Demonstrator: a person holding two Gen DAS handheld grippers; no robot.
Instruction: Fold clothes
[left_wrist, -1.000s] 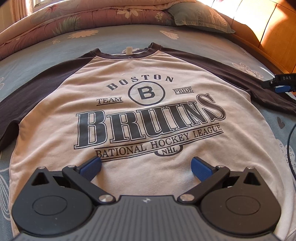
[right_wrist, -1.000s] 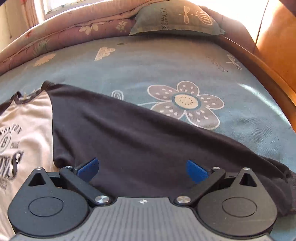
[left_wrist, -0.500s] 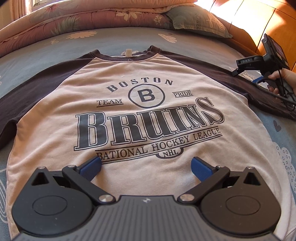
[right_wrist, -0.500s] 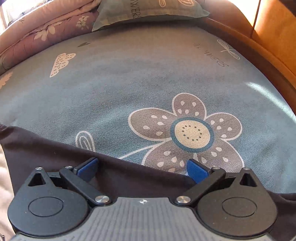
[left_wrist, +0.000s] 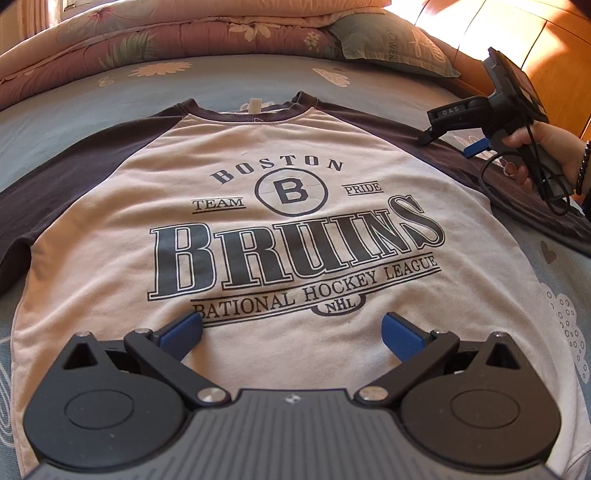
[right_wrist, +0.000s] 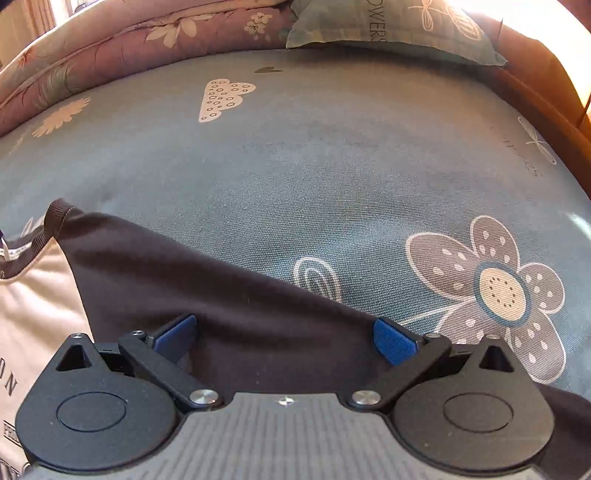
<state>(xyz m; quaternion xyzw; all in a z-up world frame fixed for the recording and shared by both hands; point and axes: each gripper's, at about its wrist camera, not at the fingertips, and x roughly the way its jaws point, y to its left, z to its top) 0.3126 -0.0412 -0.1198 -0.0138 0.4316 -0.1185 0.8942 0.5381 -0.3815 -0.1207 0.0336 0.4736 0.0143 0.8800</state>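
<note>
Shirt (left_wrist: 280, 236) lay flat, face up on bed (right_wrist: 332, 155); no fold made yet.
L hand-held gripper (left_wrist: 291, 328) wide over hem; R hand-held gripper (right_wrist: 284, 332) wide at dark sleeve (right_wrist: 229, 302), prob. not touching. All folds left.

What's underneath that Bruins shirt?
The shirt lies flat on a blue flowered bedsheet, which shows all around it. Whatever sits directly beneath the fabric is covered, though nothing bulges through.
</note>
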